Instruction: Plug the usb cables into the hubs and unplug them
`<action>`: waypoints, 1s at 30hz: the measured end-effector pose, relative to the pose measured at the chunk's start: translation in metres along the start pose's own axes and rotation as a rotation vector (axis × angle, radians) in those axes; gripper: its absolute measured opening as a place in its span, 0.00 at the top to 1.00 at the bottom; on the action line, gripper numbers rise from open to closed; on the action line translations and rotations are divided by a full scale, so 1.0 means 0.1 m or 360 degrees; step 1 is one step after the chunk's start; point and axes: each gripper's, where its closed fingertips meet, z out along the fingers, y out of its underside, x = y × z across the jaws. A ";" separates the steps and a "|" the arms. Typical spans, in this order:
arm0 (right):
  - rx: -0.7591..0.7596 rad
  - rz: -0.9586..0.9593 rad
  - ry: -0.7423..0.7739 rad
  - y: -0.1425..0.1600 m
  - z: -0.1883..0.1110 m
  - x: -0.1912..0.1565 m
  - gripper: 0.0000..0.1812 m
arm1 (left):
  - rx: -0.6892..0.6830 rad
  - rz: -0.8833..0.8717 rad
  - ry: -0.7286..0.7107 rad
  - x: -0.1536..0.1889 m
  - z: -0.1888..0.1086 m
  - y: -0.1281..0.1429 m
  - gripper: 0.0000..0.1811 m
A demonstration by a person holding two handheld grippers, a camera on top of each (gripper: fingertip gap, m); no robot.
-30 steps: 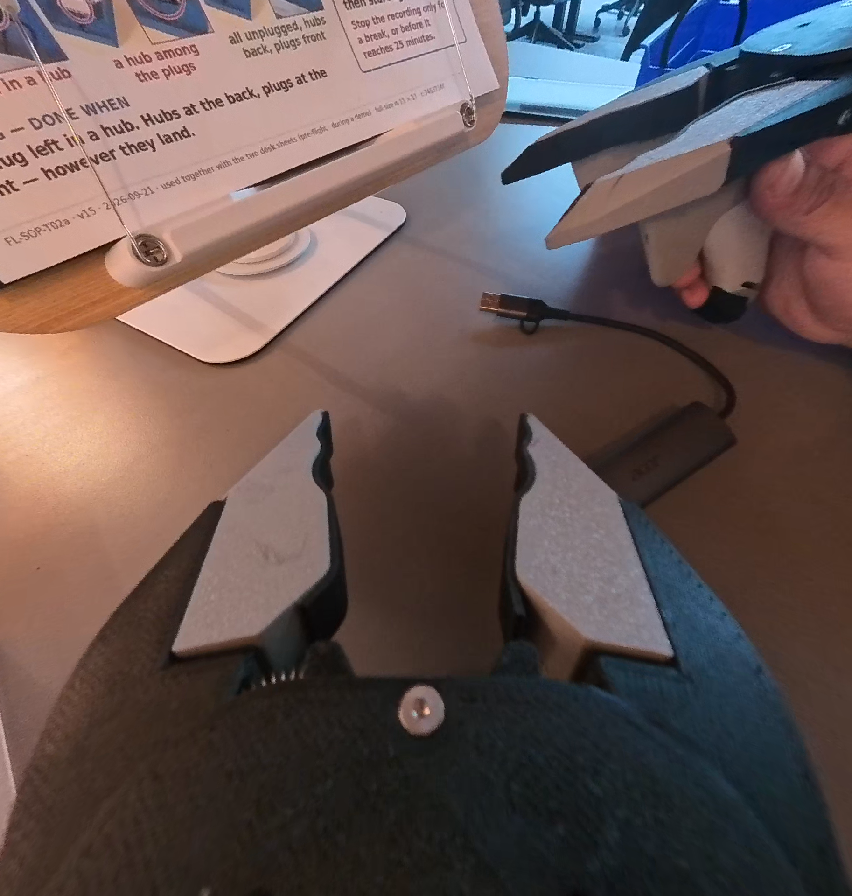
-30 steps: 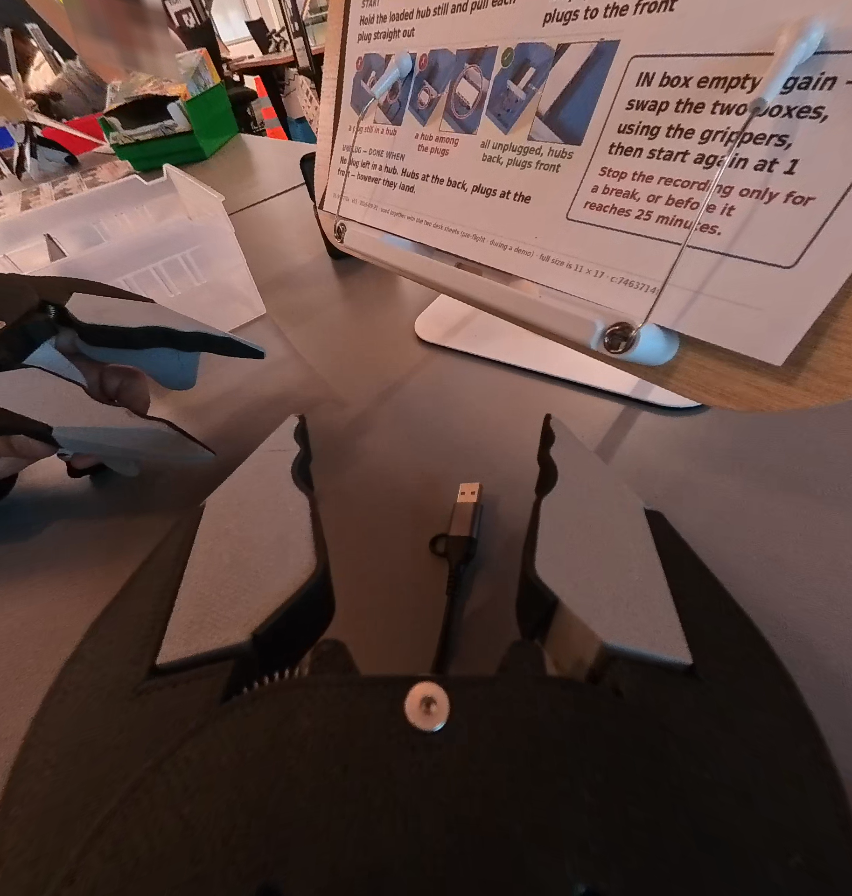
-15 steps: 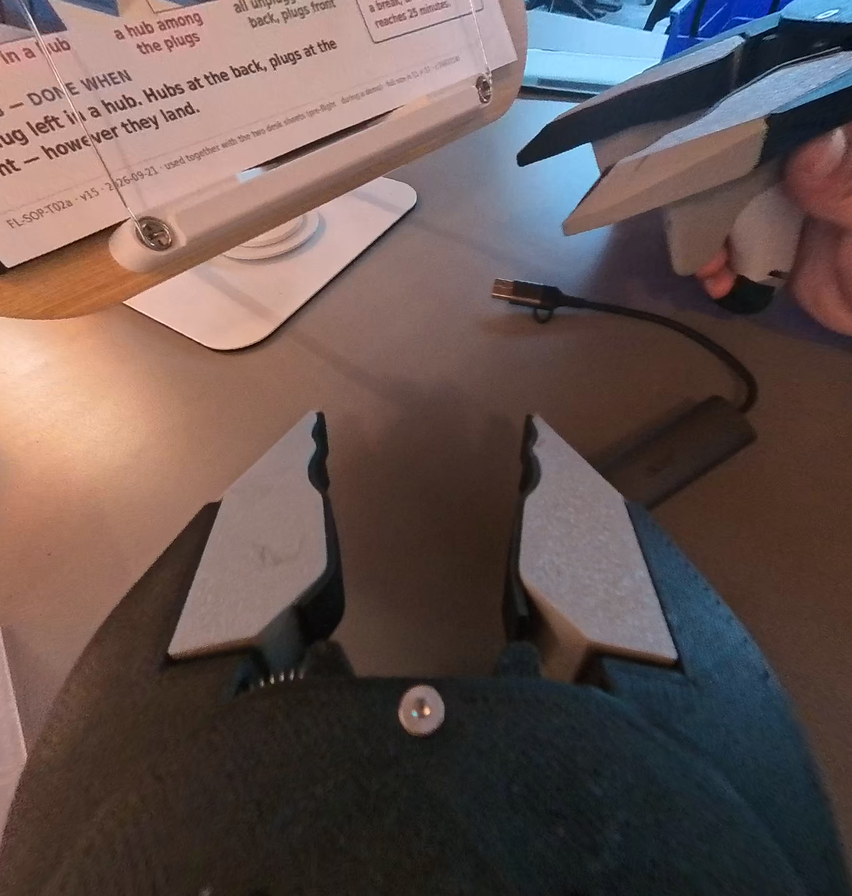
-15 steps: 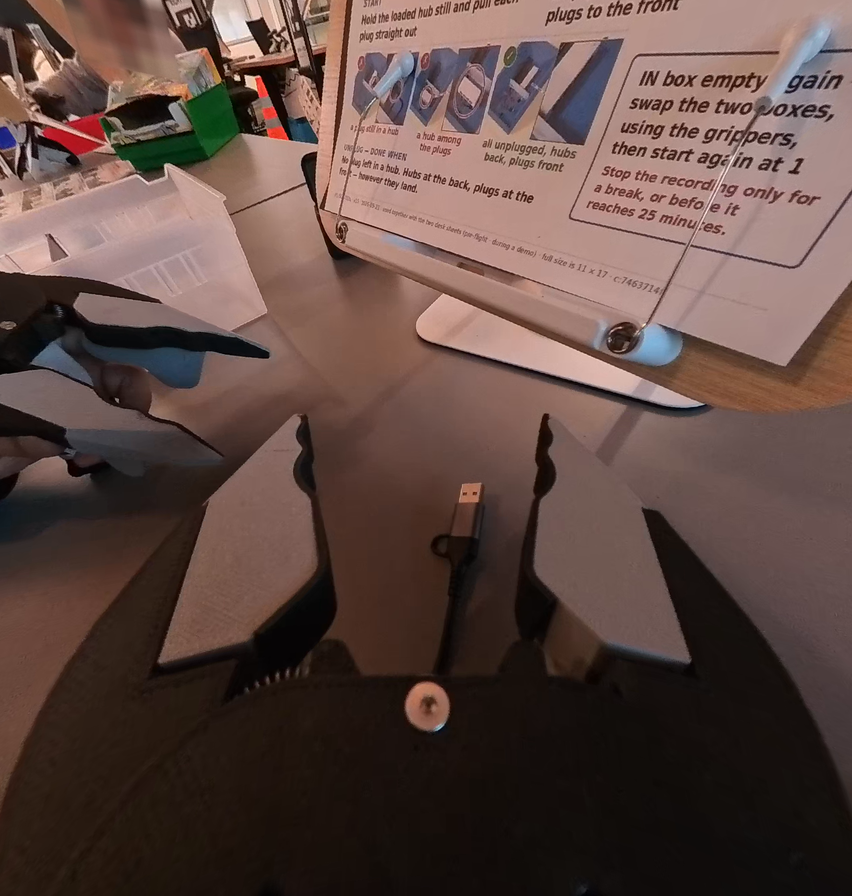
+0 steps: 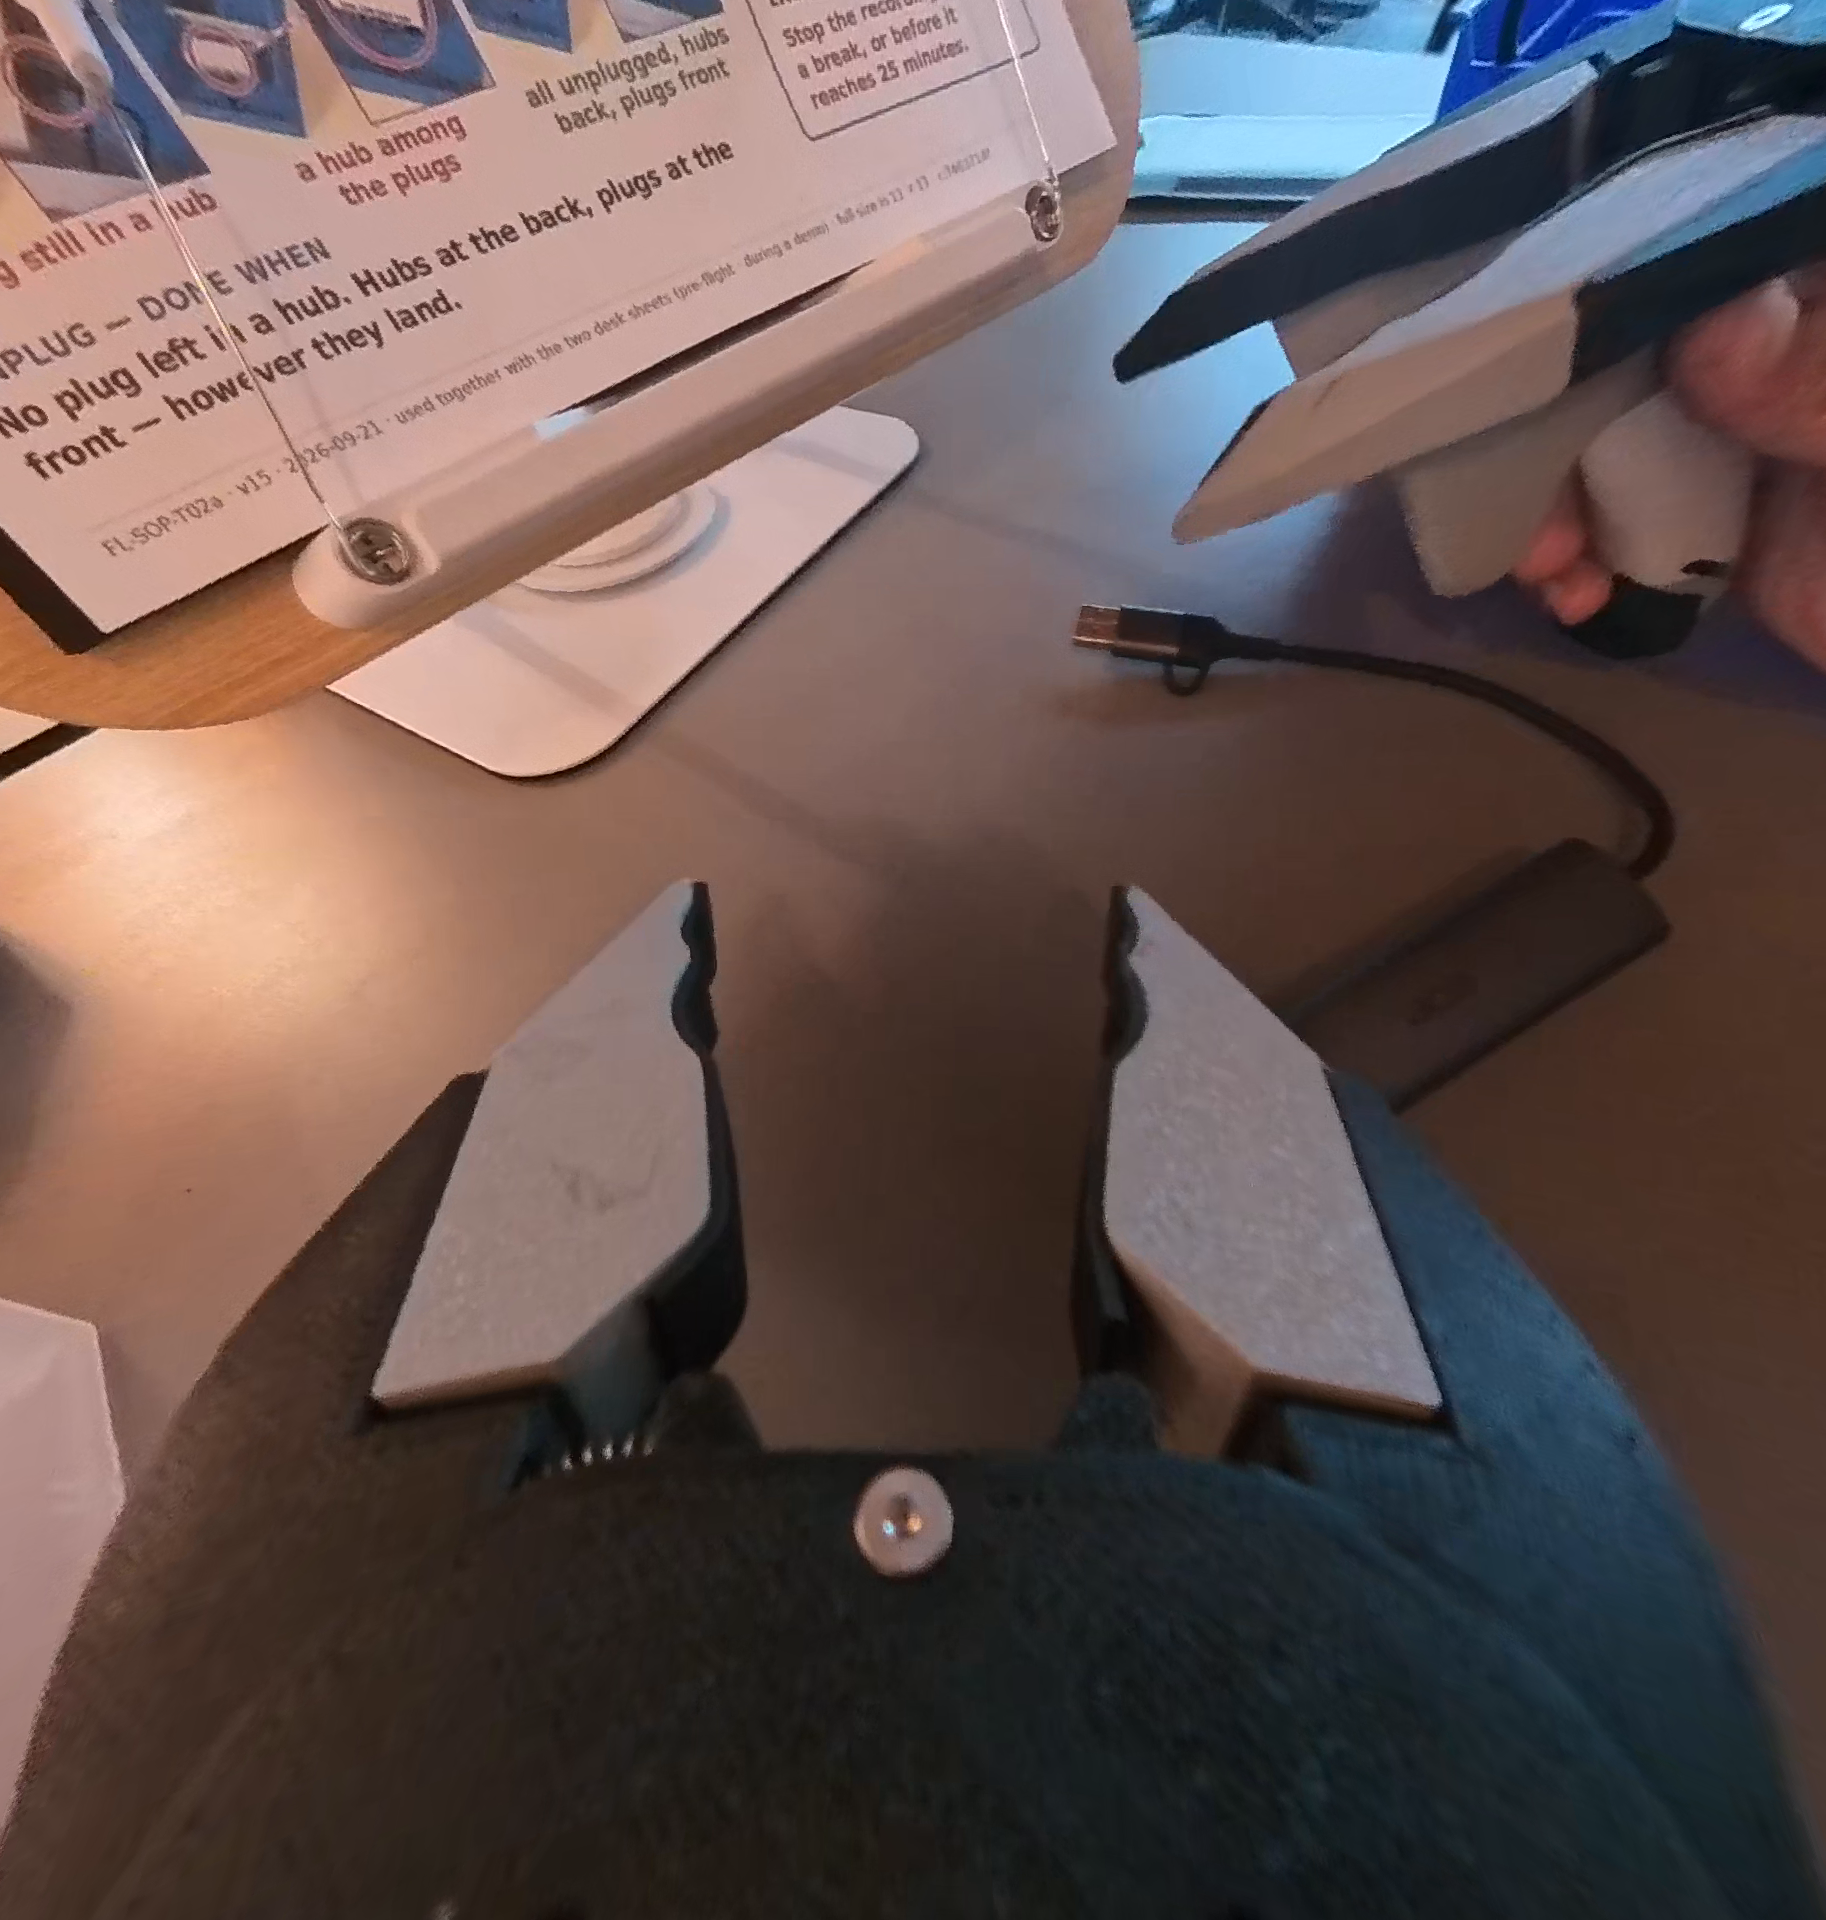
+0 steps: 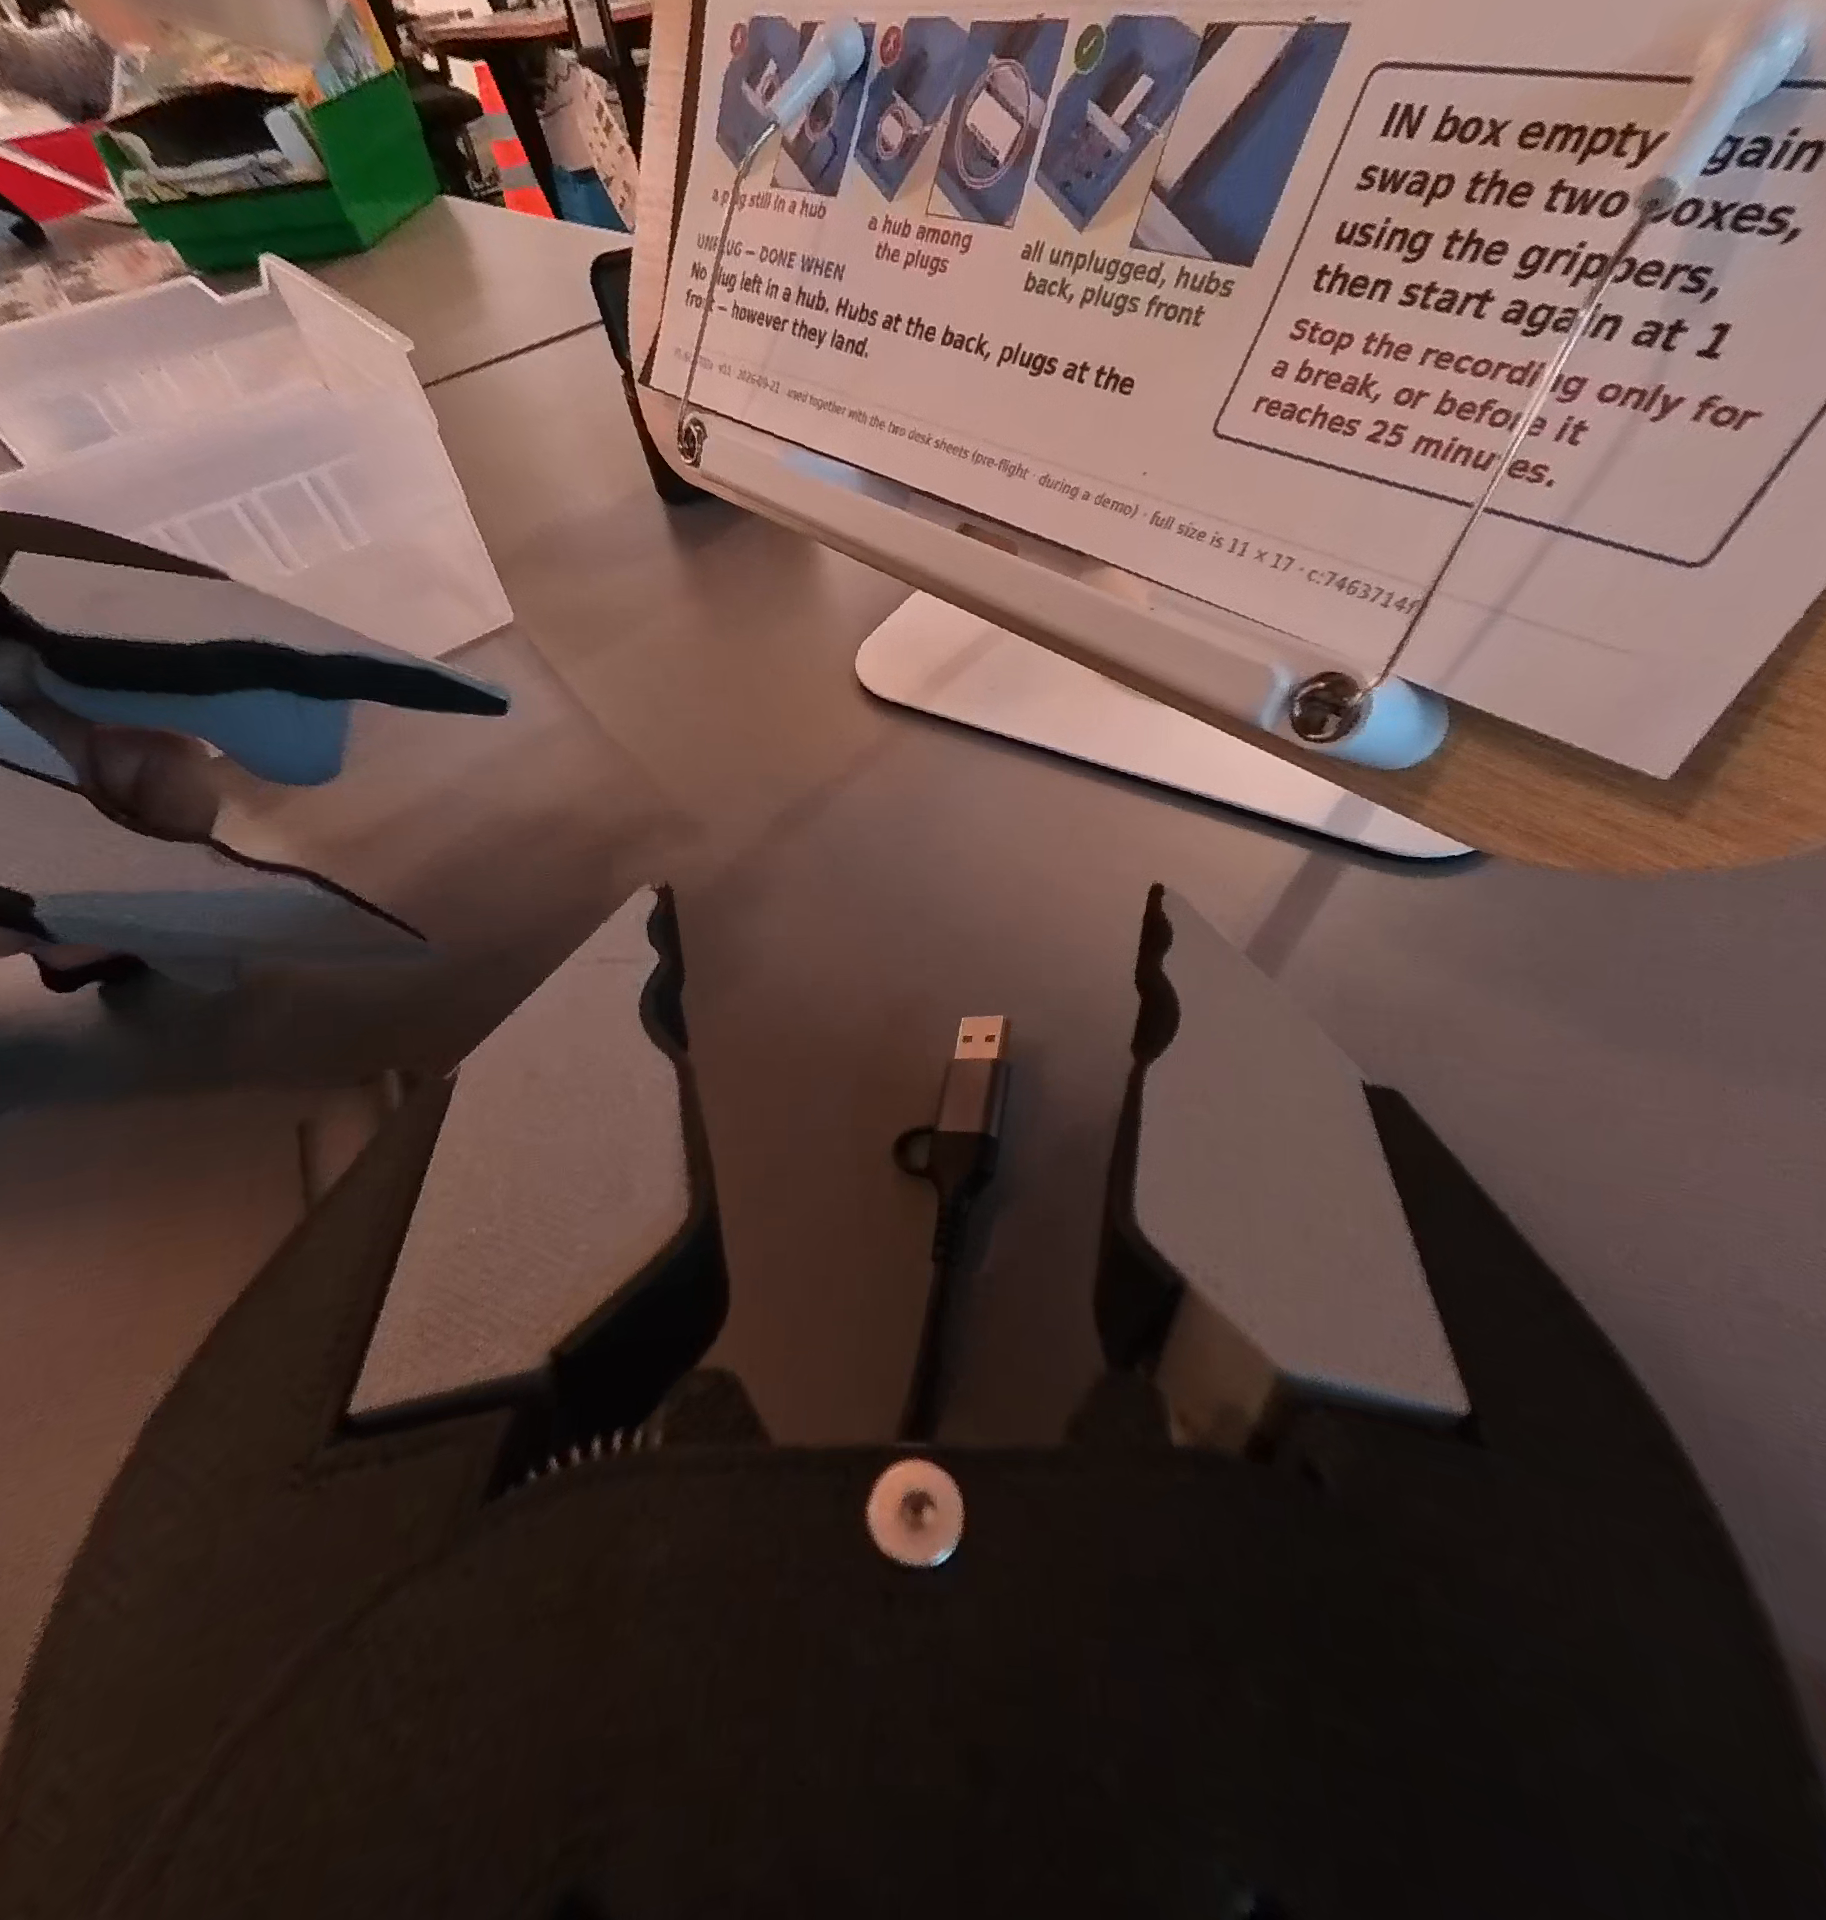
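Note:
A dark grey USB hub (image 5: 1480,977) lies on the grey table, just right of my left gripper (image 5: 909,914), which is open and empty above bare table. The hub's black cable (image 5: 1574,727) curves back to a USB plug (image 5: 1127,634) lying flat. In the right wrist view the same plug (image 6: 976,1070) lies on the table between the fingers of my right gripper (image 6: 909,904), which is open and not touching it. The right gripper also shows in the left wrist view (image 5: 1148,452), hand-held above the plug. The left gripper shows in the right wrist view (image 6: 462,821).
An instruction sheet on a wooden board (image 5: 535,239) with a white base (image 5: 628,623) stands close behind the plug and overhangs it (image 6: 1200,343). A clear plastic box (image 6: 265,468) stands at the back left, a green box (image 6: 285,187) beyond it. About 8 centimetres separates my left fingertips from the dark grey USB hub (image 5: 1480,977).
The left gripper's view has shifted slightly, so the plug and hub sit a little farther right. The right gripper has barely moved. Both stay open.

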 end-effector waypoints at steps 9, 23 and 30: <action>-0.0075 0.0003 0.0029 0.08 0.01 0.05 0.53 | 0.0059 0.0060 -0.0021 0.15 -0.15 -0.10 0.64; -0.0071 0.0037 0.0003 0.08 0.02 0.07 0.55 | 0.0169 -0.0105 -0.0326 -0.89 -2.47 -0.60 0.67; -0.0102 0.0022 0.0002 0.12 0.04 0.04 0.56 | -0.0413 -0.0403 -0.0413 -1.58 -2.85 0.45 0.66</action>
